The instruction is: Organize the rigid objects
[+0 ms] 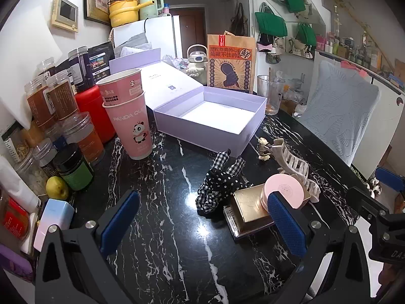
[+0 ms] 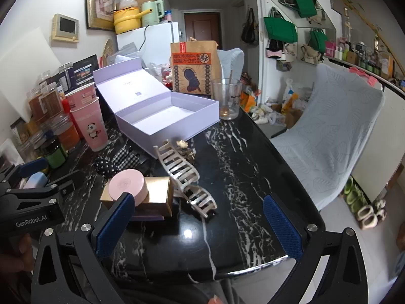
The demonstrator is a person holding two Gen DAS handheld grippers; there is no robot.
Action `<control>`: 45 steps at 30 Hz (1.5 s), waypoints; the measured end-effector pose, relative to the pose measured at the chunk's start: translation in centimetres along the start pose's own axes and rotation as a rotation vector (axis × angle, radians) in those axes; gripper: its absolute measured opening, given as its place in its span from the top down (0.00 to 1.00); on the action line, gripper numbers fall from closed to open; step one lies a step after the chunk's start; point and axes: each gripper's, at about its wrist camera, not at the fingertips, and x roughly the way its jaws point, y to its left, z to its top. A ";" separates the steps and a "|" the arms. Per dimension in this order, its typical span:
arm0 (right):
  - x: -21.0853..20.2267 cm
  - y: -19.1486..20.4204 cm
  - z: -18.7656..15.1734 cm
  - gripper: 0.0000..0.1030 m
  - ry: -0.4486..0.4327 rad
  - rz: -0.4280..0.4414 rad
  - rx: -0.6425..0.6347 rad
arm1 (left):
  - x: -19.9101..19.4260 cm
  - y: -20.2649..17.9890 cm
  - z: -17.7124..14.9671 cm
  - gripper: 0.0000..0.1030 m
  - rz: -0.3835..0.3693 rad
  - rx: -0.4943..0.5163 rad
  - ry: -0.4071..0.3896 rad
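Observation:
An open lilac box [image 1: 210,121] [image 2: 167,121] stands empty on the black marble table [image 1: 162,228], lid folded back. In front of it lie a round pink compact [image 1: 284,190] [image 2: 127,185] on a gold box [image 1: 249,206] [image 2: 158,196], a cream hair claw [image 1: 293,163] [image 2: 183,169], checked and dotted scrunchies [image 1: 220,185] [image 2: 119,163] and a small gold clip [image 1: 263,148] [image 2: 186,149]. My left gripper [image 1: 202,225] is open and empty, just short of the pile. My right gripper [image 2: 200,225] is open and empty, near the table's front edge, right of the gold box.
Stacked pink panda cups [image 1: 131,116] [image 2: 92,124], jars [image 1: 73,167] and a red canister [image 1: 93,114] crowd the left side. A glass cup [image 1: 270,96] [image 2: 227,98] and a paper bag [image 1: 230,63] stand behind the box. A covered chair [image 2: 331,131] is at the right.

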 end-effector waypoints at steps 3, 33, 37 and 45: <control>0.0 0.0 0.0 0.00 0.002 0.001 0.000 | 0.0 0.0 0.0 0.00 -0.001 -0.001 0.002; 0.0 0.2 -0.2 0.00 0.006 0.010 -0.001 | 0.1 0.4 -0.1 0.00 -0.013 -0.011 0.022; 0.0 0.2 -0.2 0.00 0.005 0.010 -0.001 | 0.1 0.4 -0.1 0.00 -0.014 -0.011 0.024; 0.1 0.4 -0.3 0.00 0.007 0.014 -0.009 | 0.0 0.4 -0.3 0.00 -0.012 -0.011 0.026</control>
